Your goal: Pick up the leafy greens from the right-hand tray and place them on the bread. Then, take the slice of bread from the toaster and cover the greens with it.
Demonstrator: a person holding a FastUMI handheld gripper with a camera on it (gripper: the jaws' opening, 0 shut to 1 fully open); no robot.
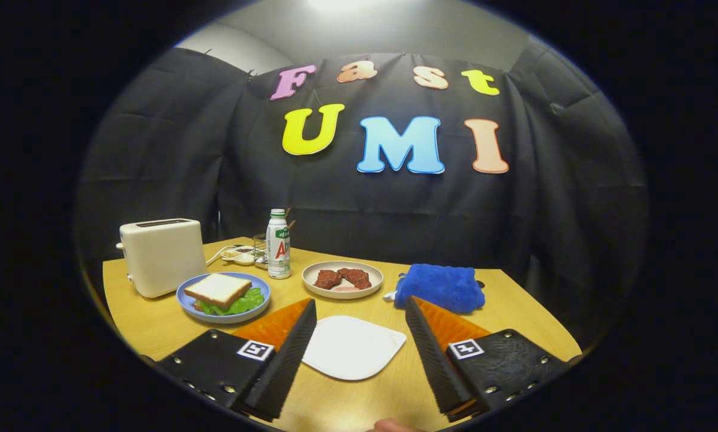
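Note:
On the blue plate (186, 303), left of my fingers, a slice of bread (218, 288) lies on top of leafy greens (239, 303) that stick out around it. The cream toaster (162, 255) stands behind that plate at the table's left. A white square tray (353, 346) lies flat between and just ahead of my fingers with nothing on it. My gripper (360, 307) is open above the table, holding nothing.
A round beige plate (342, 291) with pieces of reddish meat (342, 278) sits beyond the white tray. A white bottle (278, 252) stands behind it, beside small dishes (242, 256). A blue cloth (438, 287) lies to the right.

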